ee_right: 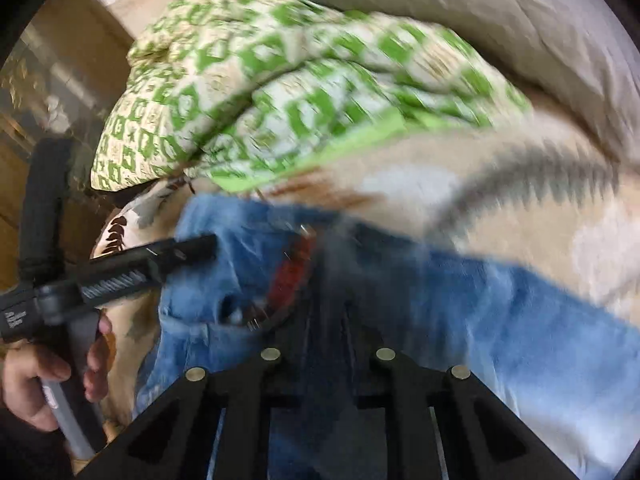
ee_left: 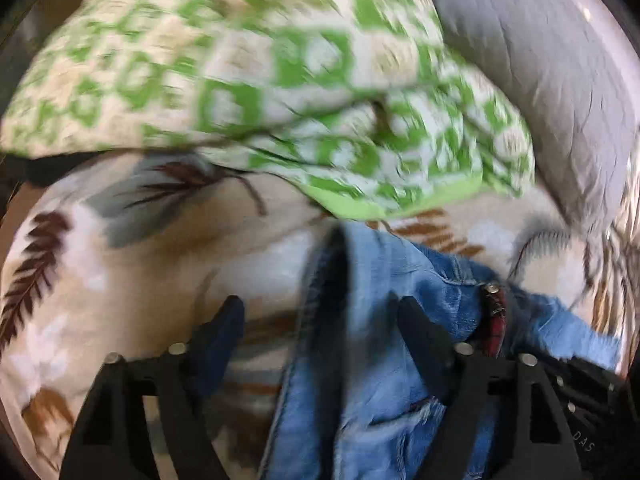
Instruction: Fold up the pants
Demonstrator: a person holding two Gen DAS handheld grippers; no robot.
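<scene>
On bed w/ leaf-print sheet (ee_left: 132,280): 1 pr blue jeans (ee_left: 372,360), crumpled, near 1 green-patterned pillow (ee_left: 260,80) & 1 grey pillow (ee_left: 540,72). Left tool (ee_left: 320,320) spread, jeans edge btwn fingers, not pinched. Right tool (ee_right: 326,312) nearly pressed together over jeans; pinch unclear, blur. 1 hand (ee_right: 36,380) visible.

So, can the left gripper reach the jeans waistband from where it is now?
Probably yes: the left gripper is open over the jeans, the waistband edge lies between its fingers, and nothing covers it.
</scene>
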